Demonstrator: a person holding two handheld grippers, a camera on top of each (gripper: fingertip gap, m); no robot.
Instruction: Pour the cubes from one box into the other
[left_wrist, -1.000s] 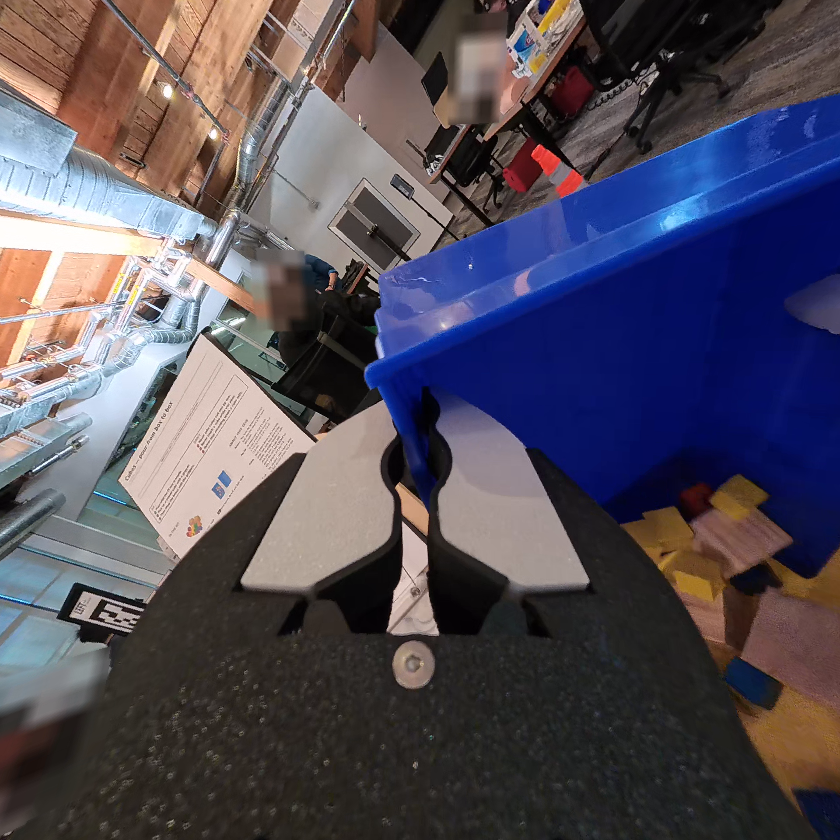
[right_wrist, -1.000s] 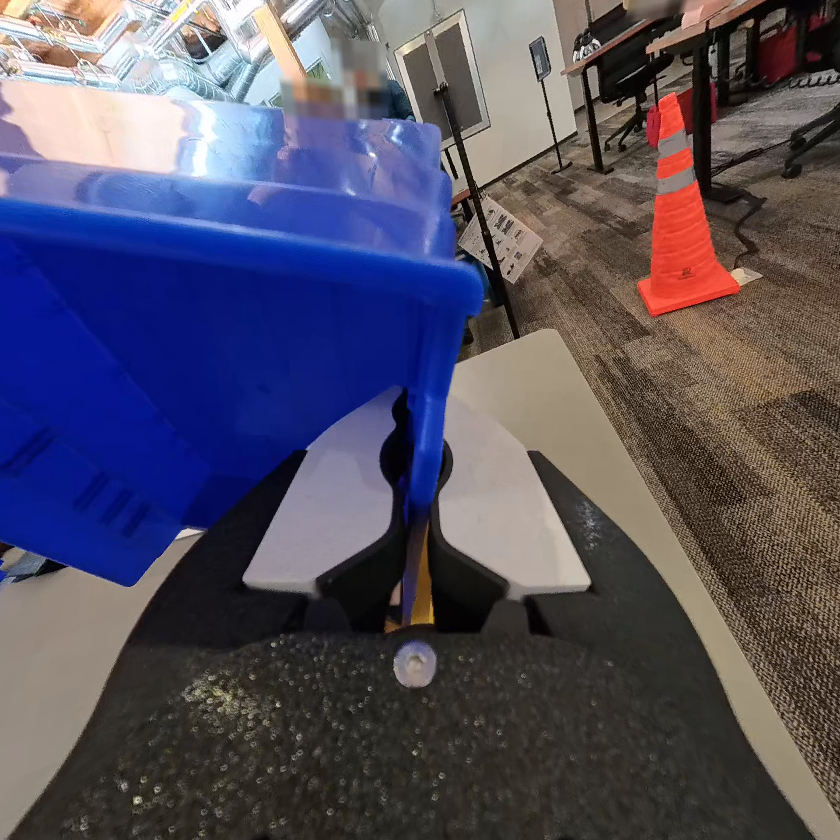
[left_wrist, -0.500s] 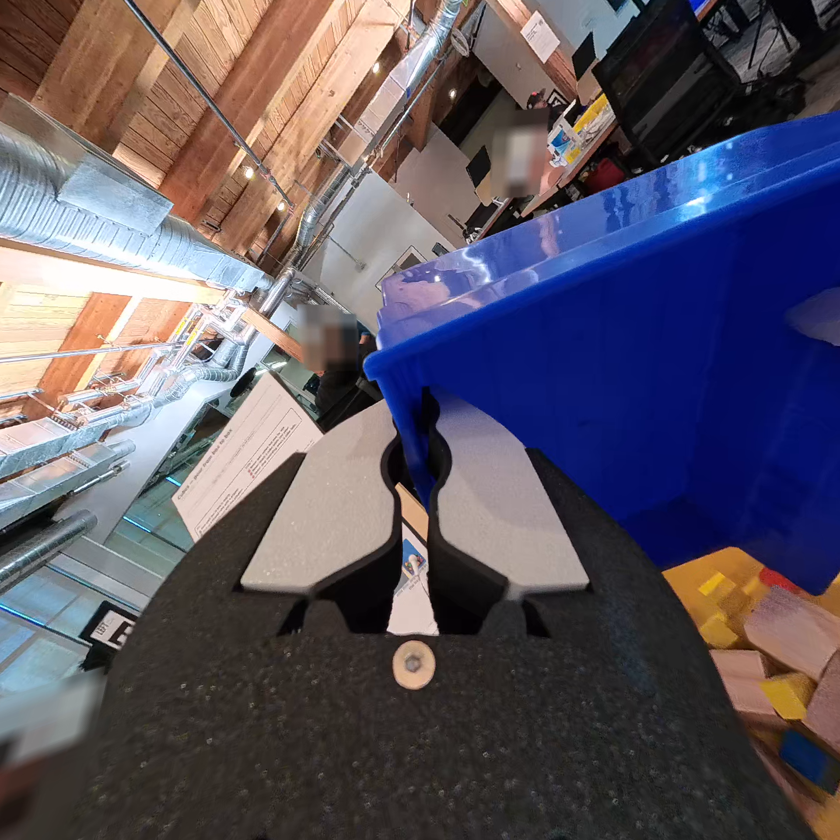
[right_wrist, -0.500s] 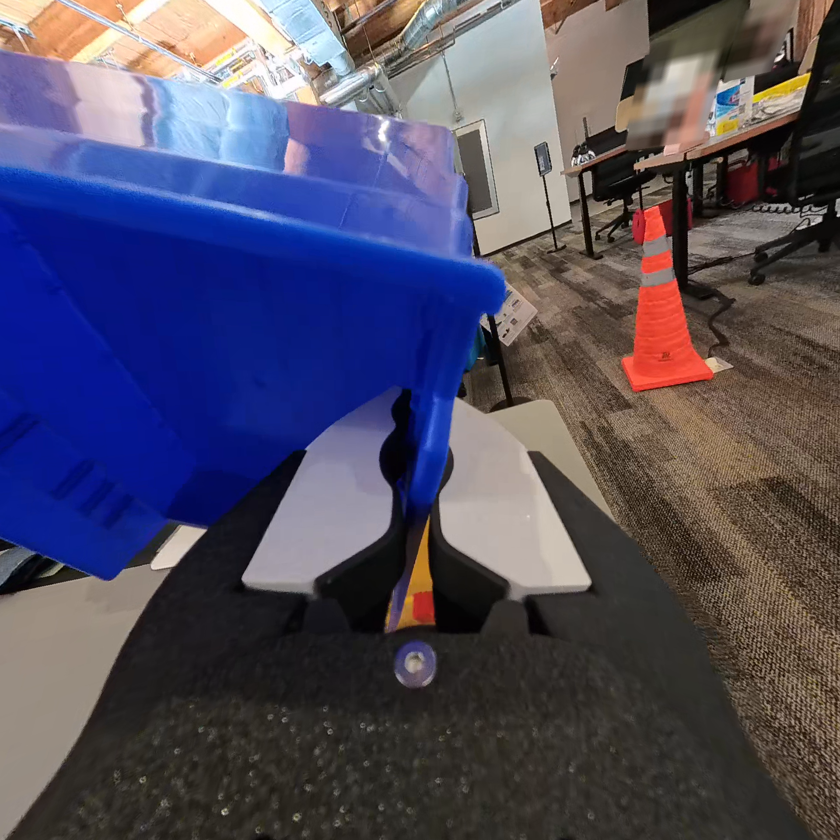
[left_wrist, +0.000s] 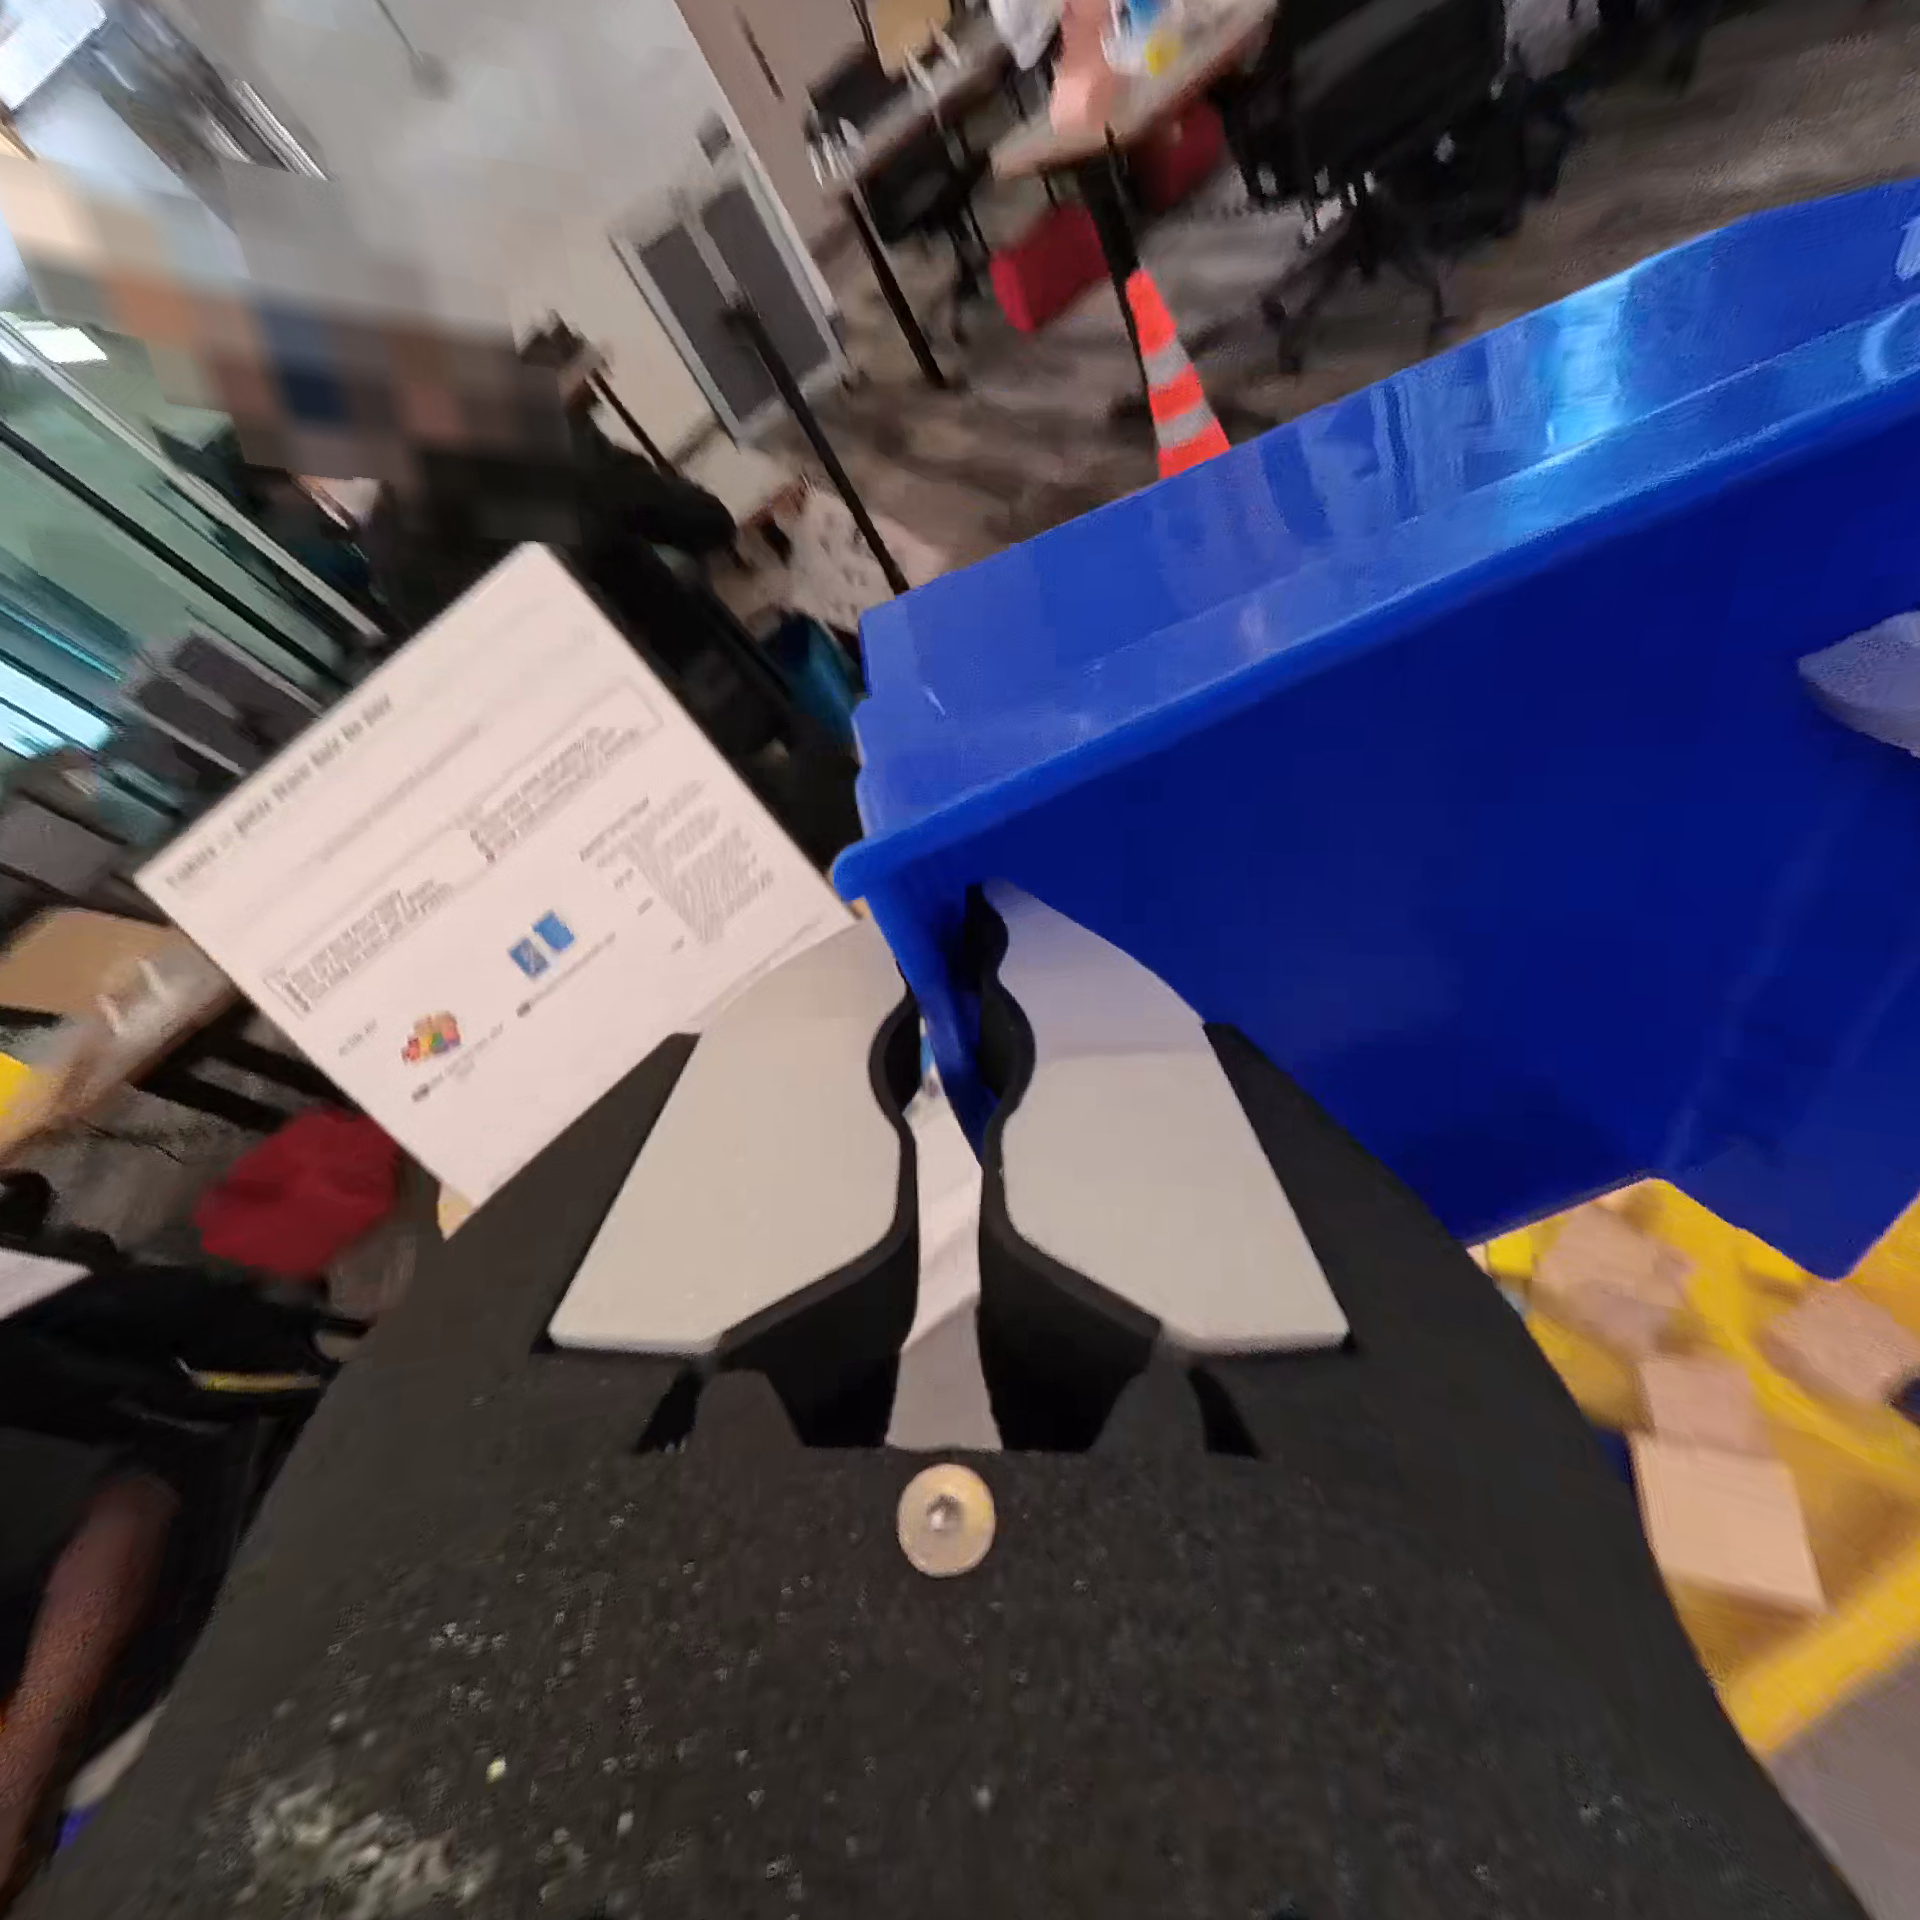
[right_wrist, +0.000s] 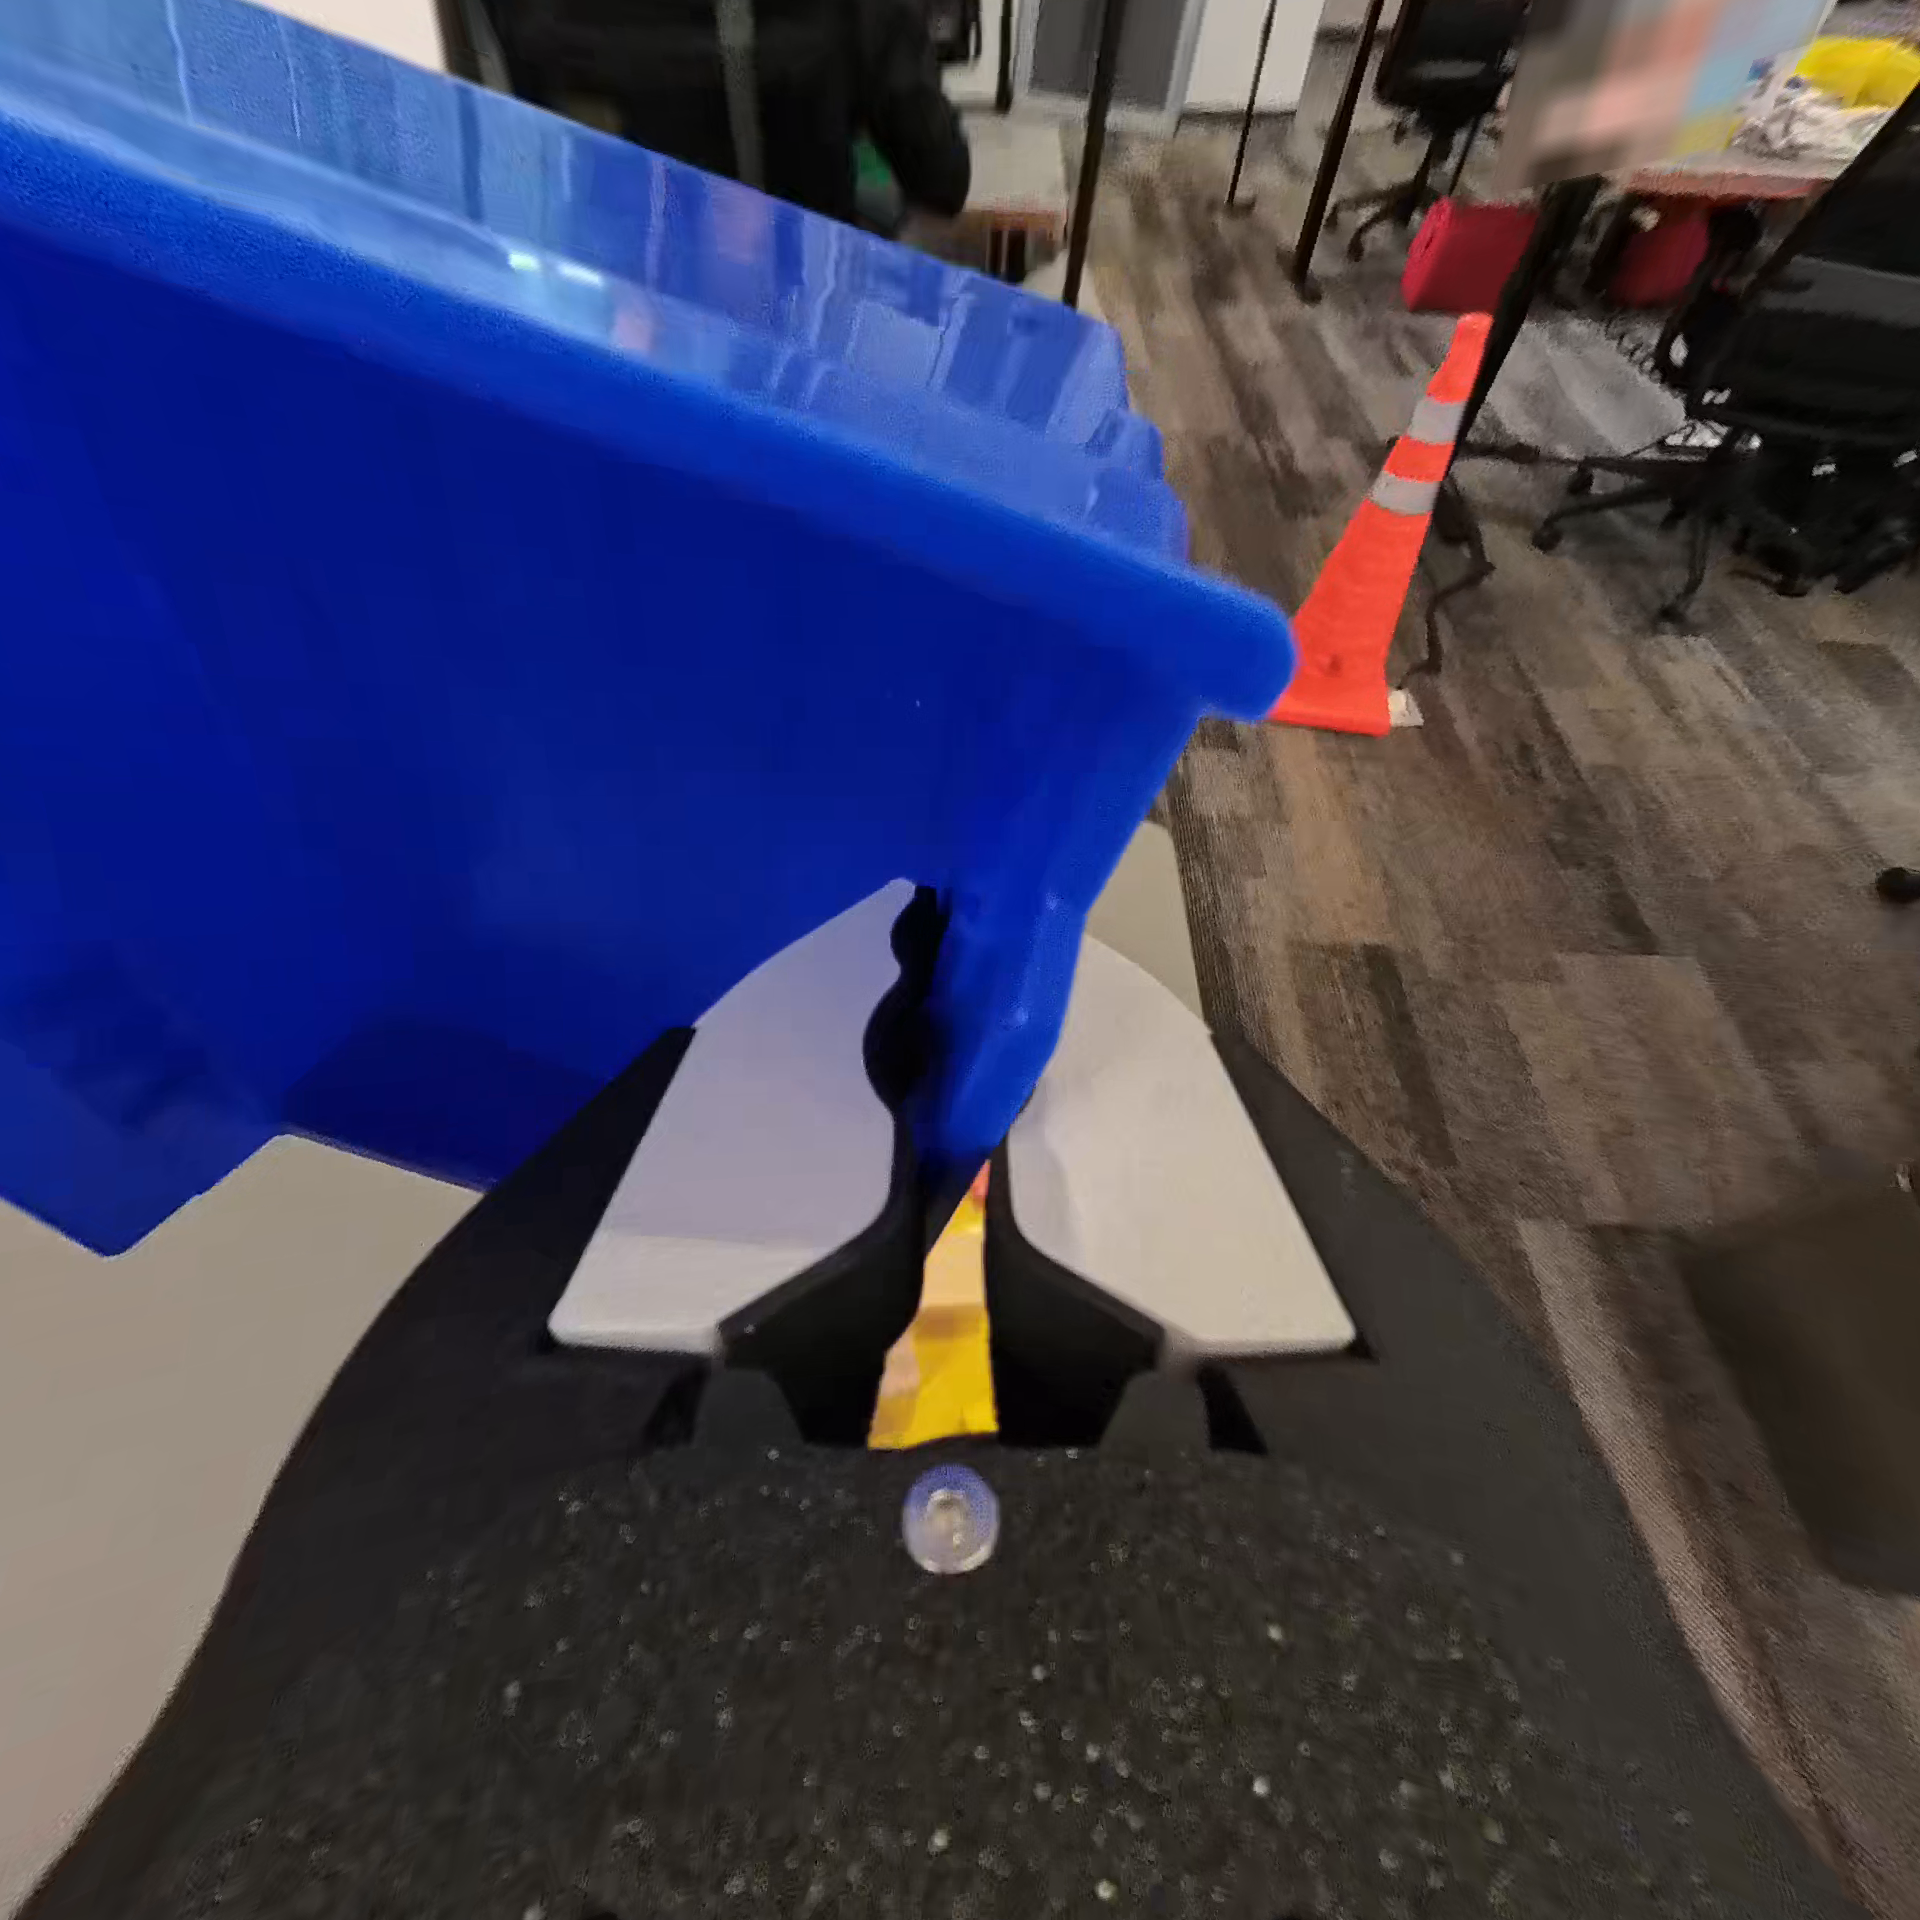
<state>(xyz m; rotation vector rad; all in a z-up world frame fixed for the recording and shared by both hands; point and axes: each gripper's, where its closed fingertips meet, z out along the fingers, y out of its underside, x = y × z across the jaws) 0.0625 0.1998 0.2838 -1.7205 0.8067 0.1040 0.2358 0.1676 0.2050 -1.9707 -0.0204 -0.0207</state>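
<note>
Blue box (left_wrist: 1455, 831) pinched by both hand-held grippers; traffic cone (right_wrist: 1371, 582) and printed sign (left_wrist: 468, 862) beyond

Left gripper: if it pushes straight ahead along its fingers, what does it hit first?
The left gripper is already shut on the wall of the blue box, so that wall comes first. Past its corner, the white instruction sheet stands beyond and left; depth is unclear.
</note>
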